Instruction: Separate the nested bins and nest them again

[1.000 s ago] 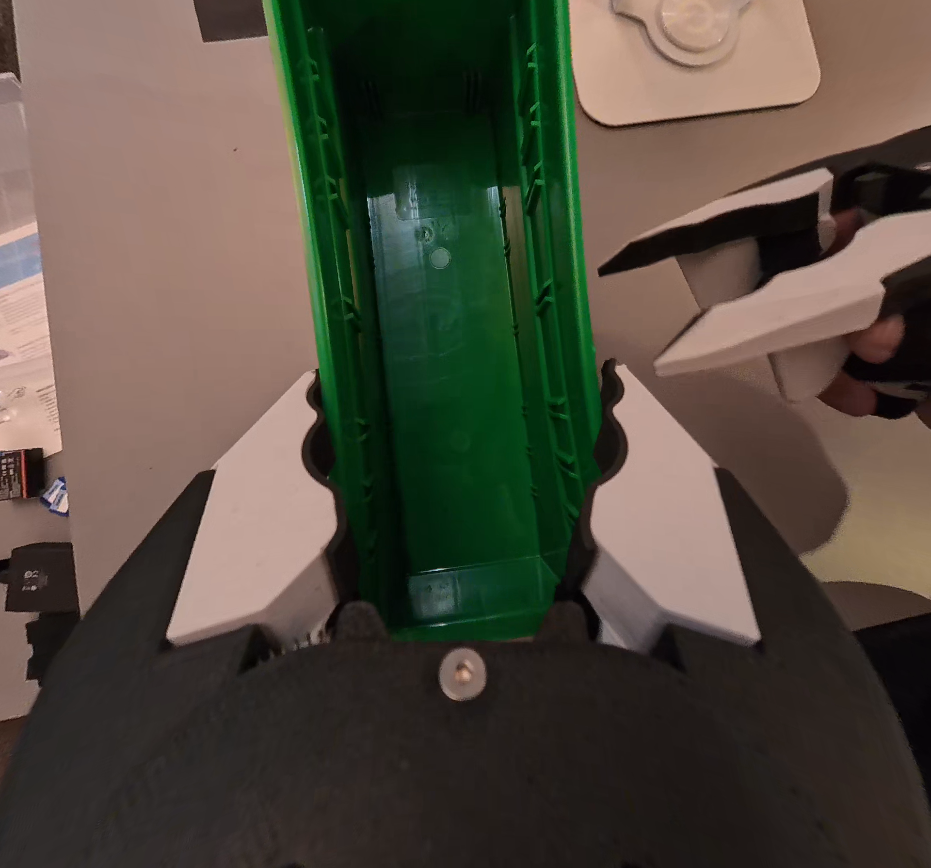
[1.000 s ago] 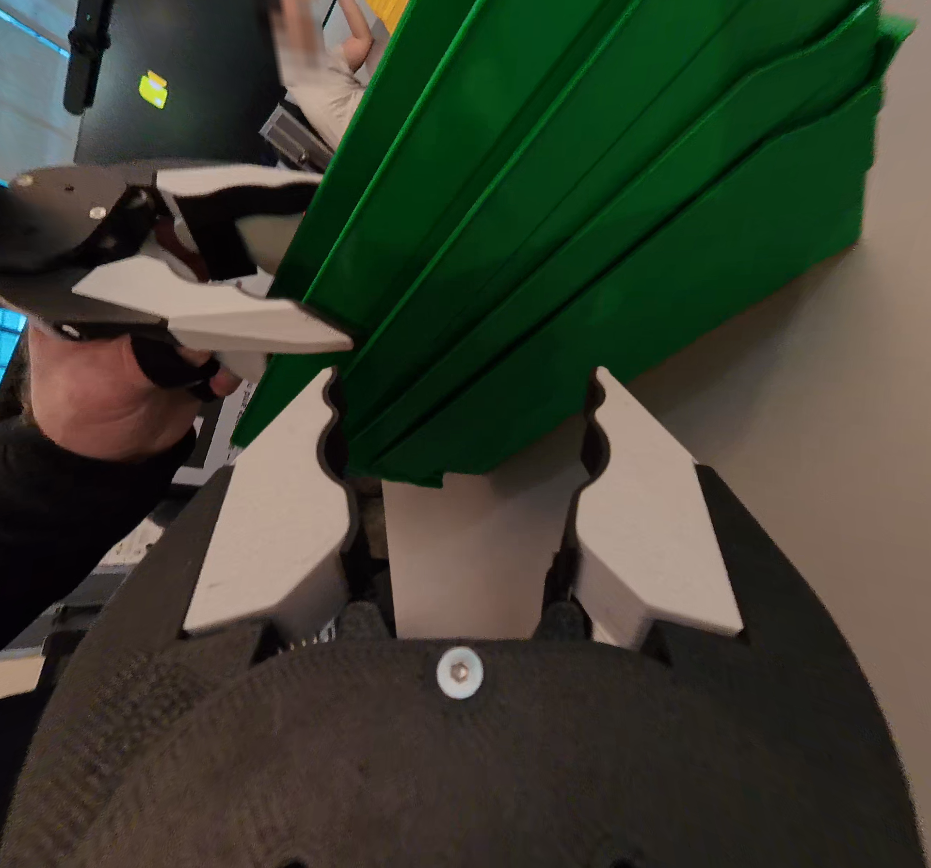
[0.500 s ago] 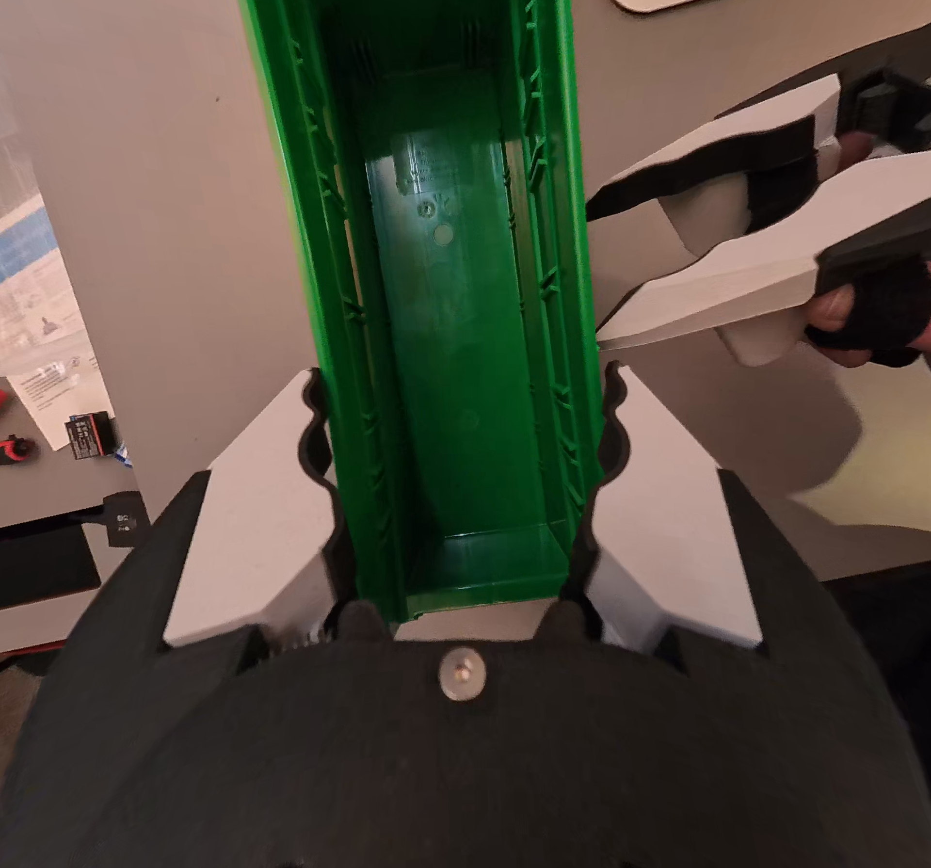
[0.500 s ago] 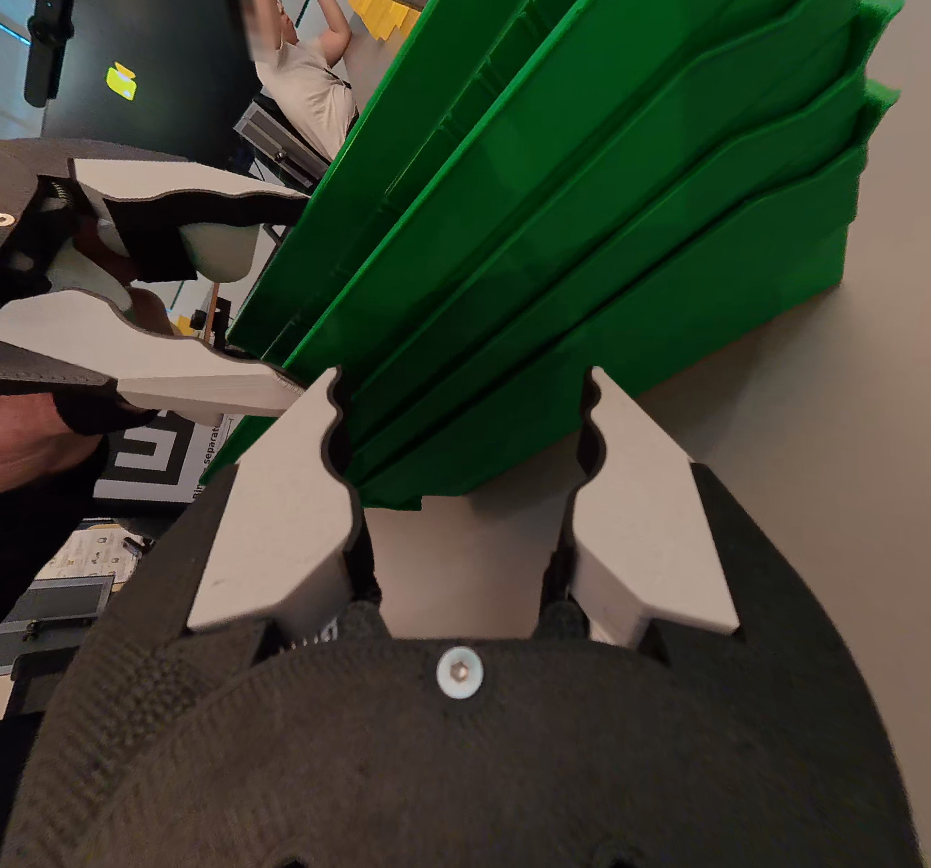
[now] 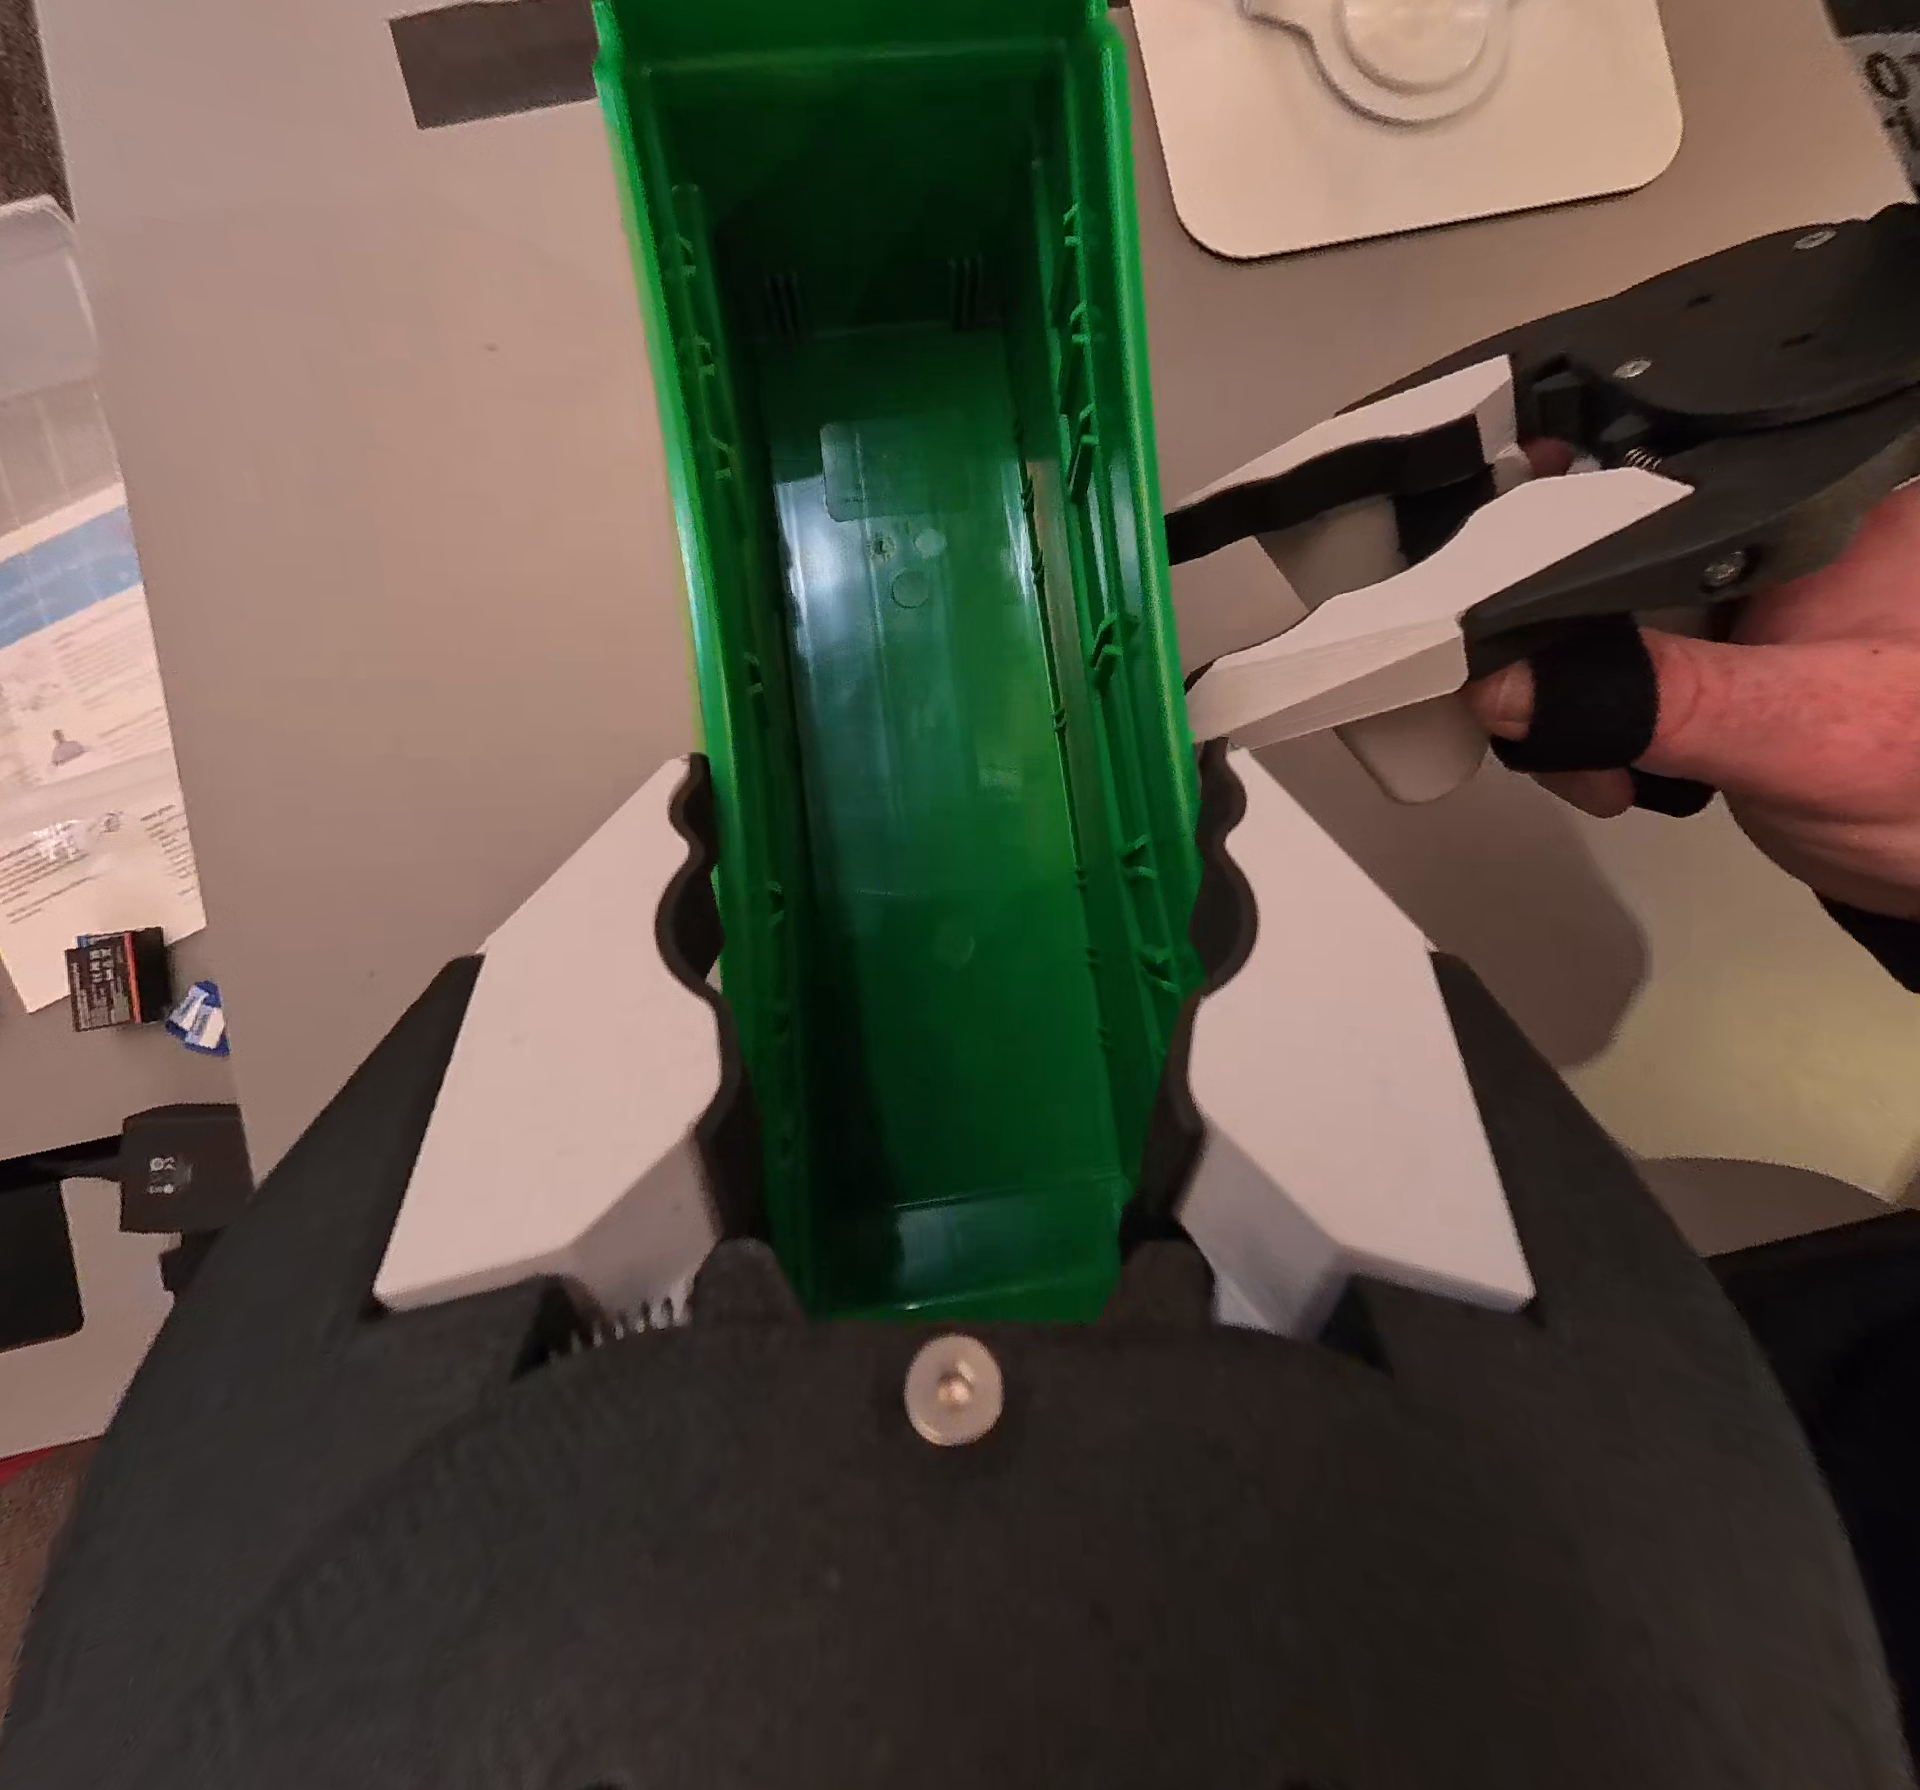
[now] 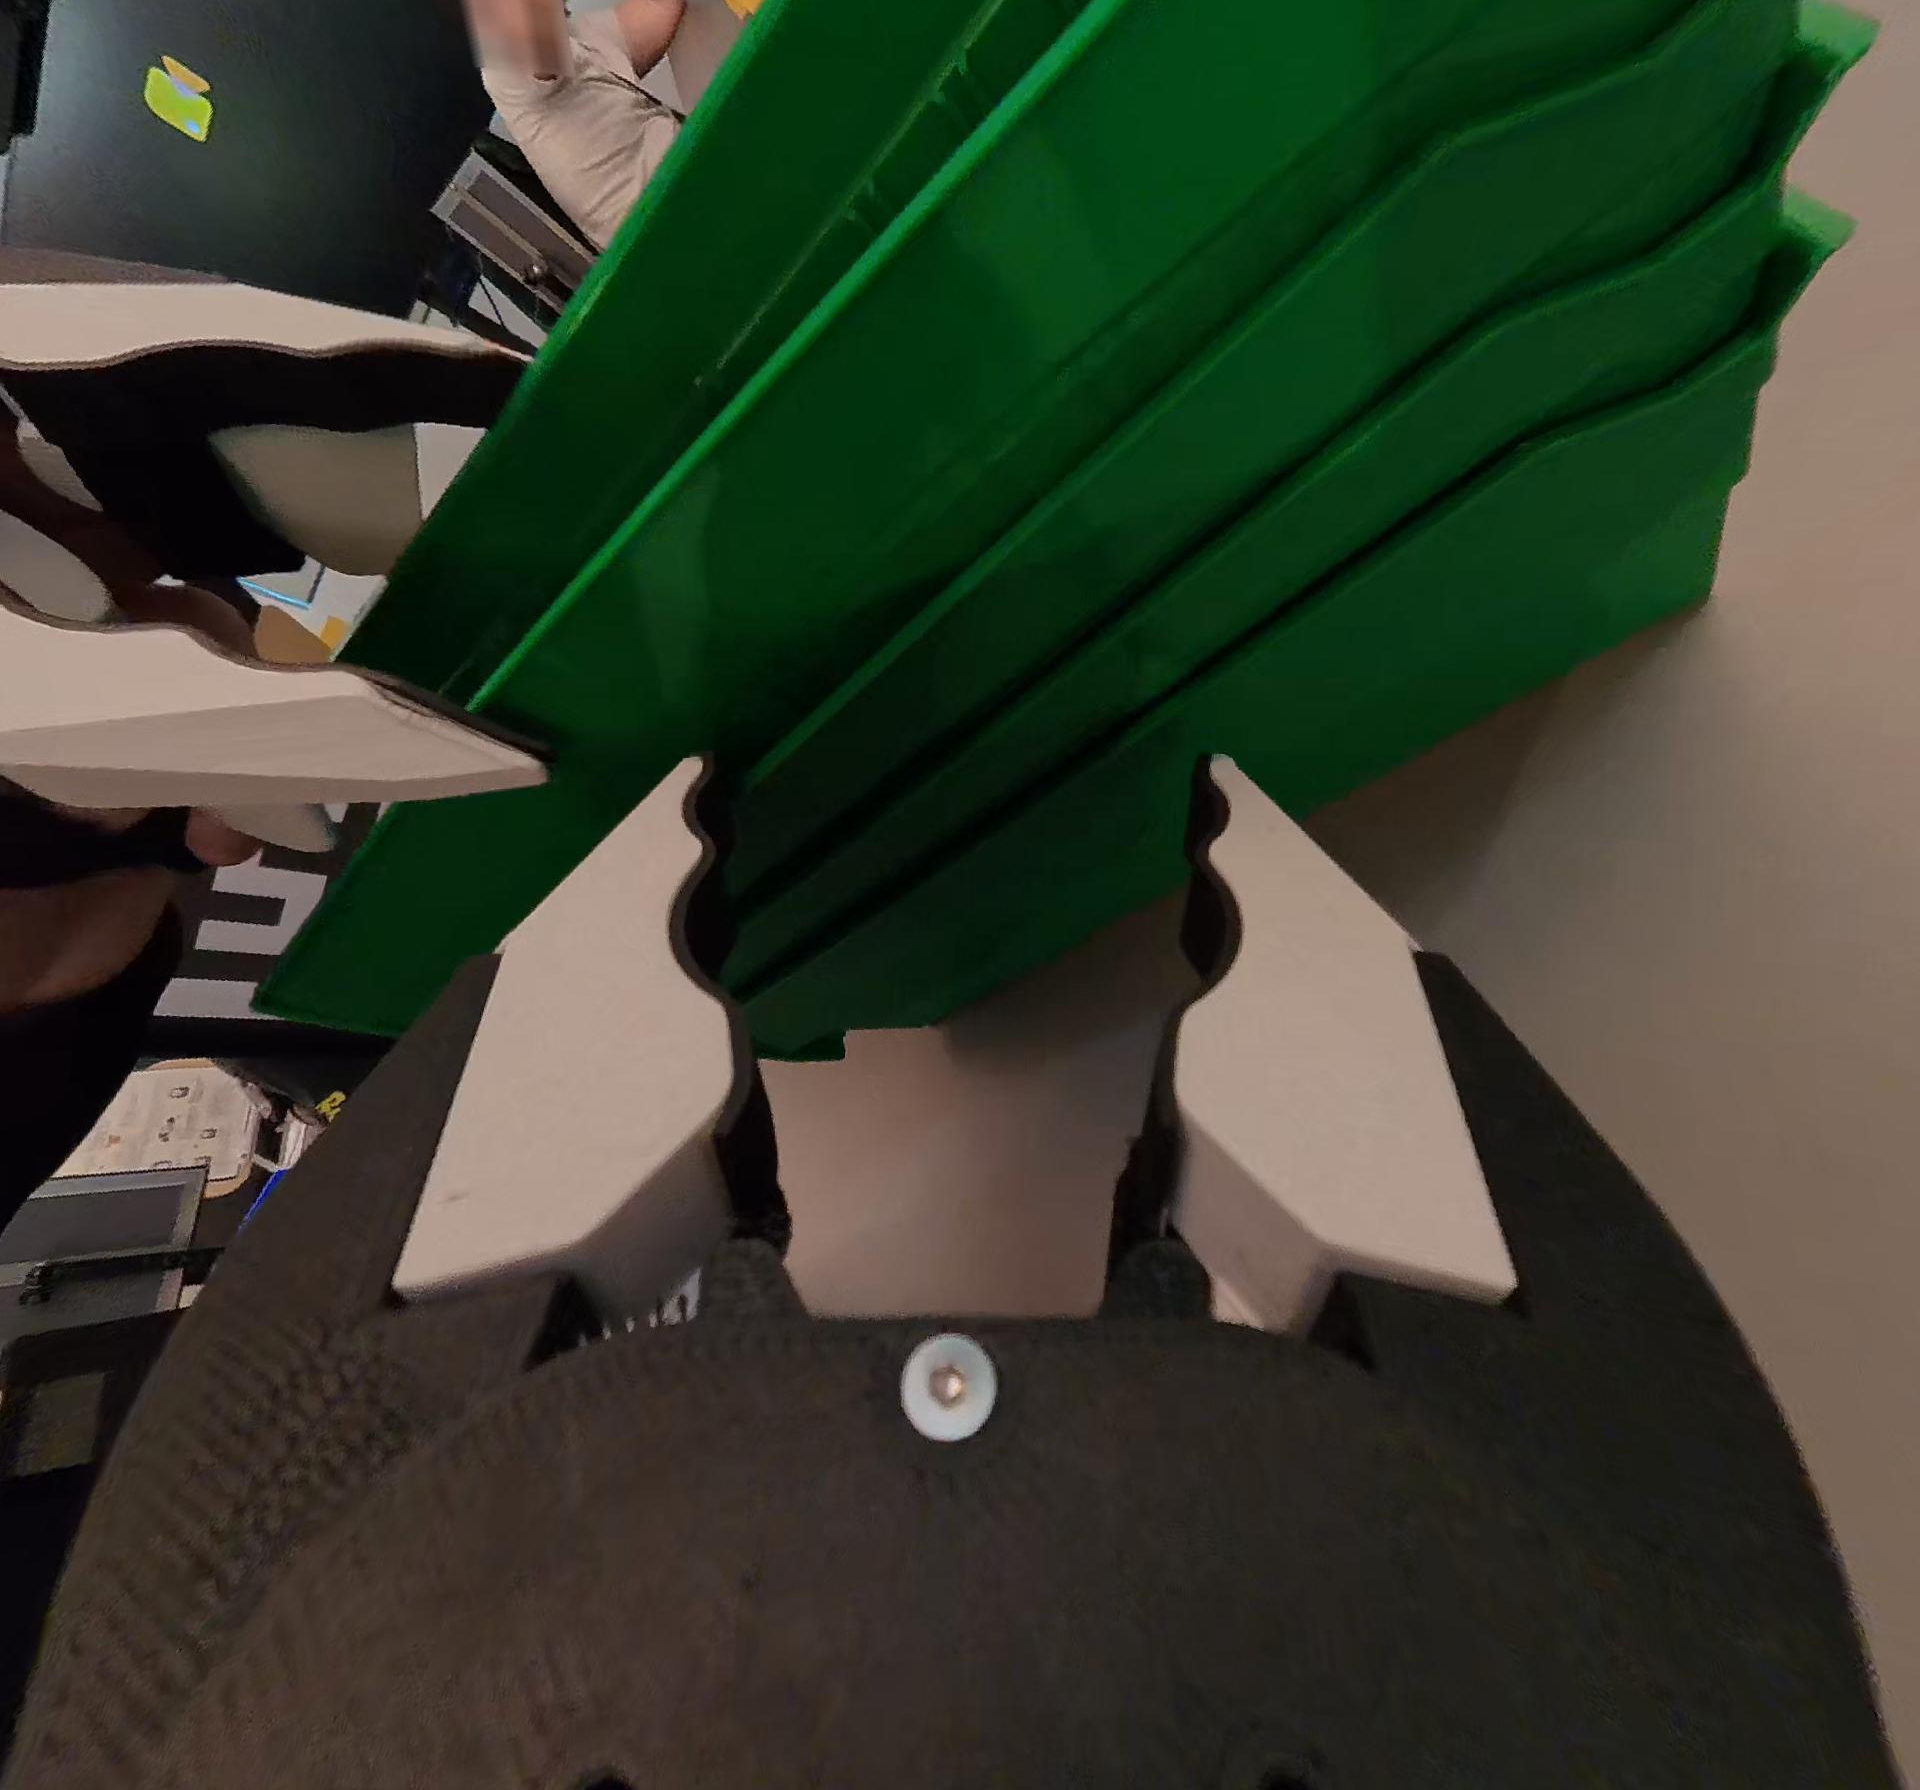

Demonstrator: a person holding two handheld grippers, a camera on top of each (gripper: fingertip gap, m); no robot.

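Green nested bins [image 6: 1247, 452] resting tilted on the surface [image 6: 1662, 909] are gripped at the top bin [image 5: 935, 701] by the left tongs [image 5: 956, 857], while the open right tongs [image 6: 961, 867] straddle the lower bins, to be clamped for separating.

Printed lines, too small to read, cover a white sheet [image 5: 78, 753] with a blue band at the left edge. Beside it lie a small black labelled block [image 5: 112, 987] and a blue tag [image 5: 200, 1018]. A black device [image 5: 171, 1184] bears white symbols. The bin [image 5: 935, 909] floor carries a moulded panel, illegible. A white card [image 5: 1886, 93] and a sign [image 6: 244, 914] show large black characters, cut off. A dark screen [image 6: 179, 101] shows a yellow-green logo.
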